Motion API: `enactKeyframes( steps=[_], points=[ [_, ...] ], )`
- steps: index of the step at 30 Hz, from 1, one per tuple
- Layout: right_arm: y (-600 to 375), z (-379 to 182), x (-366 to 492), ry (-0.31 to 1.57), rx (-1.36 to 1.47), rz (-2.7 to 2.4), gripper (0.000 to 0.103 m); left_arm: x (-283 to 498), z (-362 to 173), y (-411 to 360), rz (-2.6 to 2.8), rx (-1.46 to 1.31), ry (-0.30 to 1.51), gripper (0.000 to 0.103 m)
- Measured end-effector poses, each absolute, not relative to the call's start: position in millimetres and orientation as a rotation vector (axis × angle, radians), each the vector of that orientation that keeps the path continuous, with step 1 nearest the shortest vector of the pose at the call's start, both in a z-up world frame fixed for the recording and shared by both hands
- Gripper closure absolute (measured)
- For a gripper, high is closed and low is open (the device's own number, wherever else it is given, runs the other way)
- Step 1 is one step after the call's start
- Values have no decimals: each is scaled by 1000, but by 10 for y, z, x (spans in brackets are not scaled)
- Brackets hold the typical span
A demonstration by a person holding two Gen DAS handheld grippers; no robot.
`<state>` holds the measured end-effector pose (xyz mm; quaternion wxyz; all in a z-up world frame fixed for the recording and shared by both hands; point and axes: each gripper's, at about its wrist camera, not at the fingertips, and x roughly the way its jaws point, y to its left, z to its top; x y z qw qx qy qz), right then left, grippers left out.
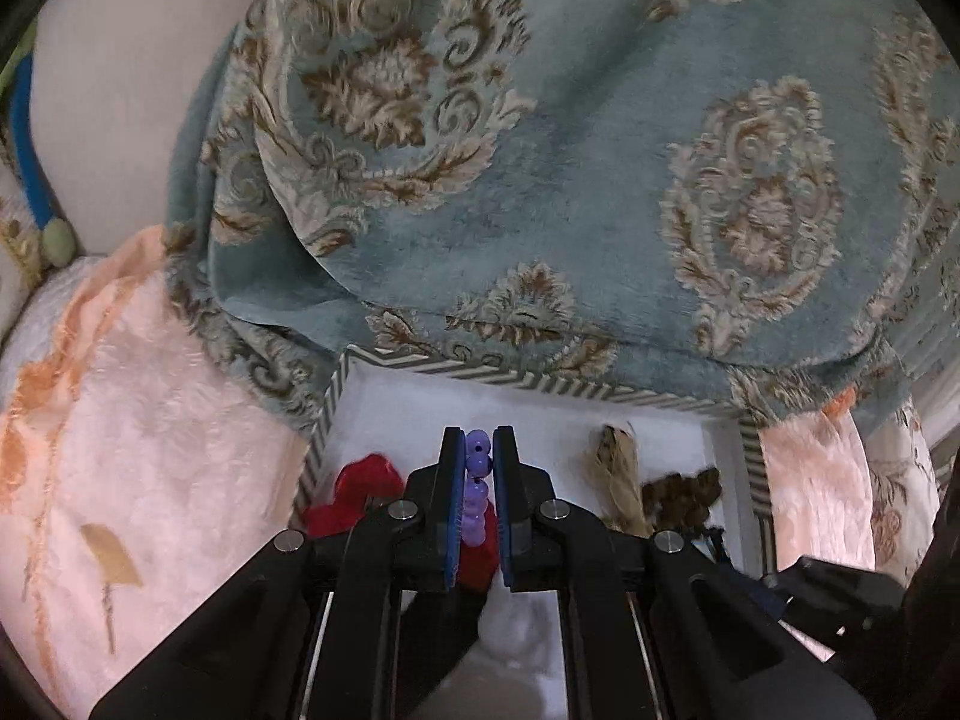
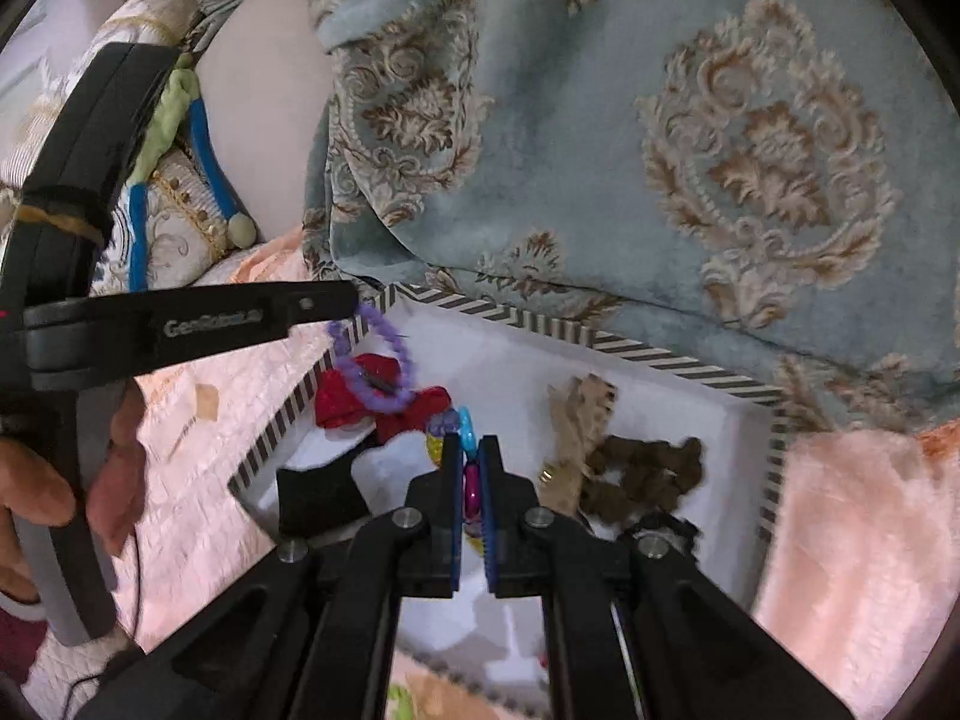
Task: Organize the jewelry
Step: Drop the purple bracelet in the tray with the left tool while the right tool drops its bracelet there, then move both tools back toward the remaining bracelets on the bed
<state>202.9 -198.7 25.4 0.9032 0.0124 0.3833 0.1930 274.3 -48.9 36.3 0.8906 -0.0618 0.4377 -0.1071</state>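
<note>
My left gripper is shut on a purple bead bracelet; from the right wrist view that bracelet hangs as a loop from the left gripper over the box's left rim. My right gripper is shut on a colourful bead bracelet with cyan, pink and yellow beads, above the box's middle. The white box with a striped rim holds a red piece, a tan fabric piece and brown beads. The same red piece and brown beads show in the left wrist view.
A blue-grey patterned blanket lies behind the box. Pink quilted bedding flanks it on both sides. A black item rests in the box's near left corner. A person's hand holds the left gripper's handle. Blue and green cords lie far left.
</note>
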Motion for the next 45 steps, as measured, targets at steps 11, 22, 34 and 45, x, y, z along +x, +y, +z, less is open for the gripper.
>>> enactKeyframes(
  steps=[11,22,34,45],
  points=[
    [-2009,-183,2821,848,55,315,98,3043,-240,-190,-100,-131,986,103],
    [-1991,-390,2813,874,42,289,68,2881,-387,-292,-92,-96,978,87],
    [-1937,-57,2233,791,-6,288,53,2373,-175,-170,-55,-51,913,87],
    [-2058,145,1386,749,-1,235,46,1611,190,-230,-78,-20,833,87]
  ],
)
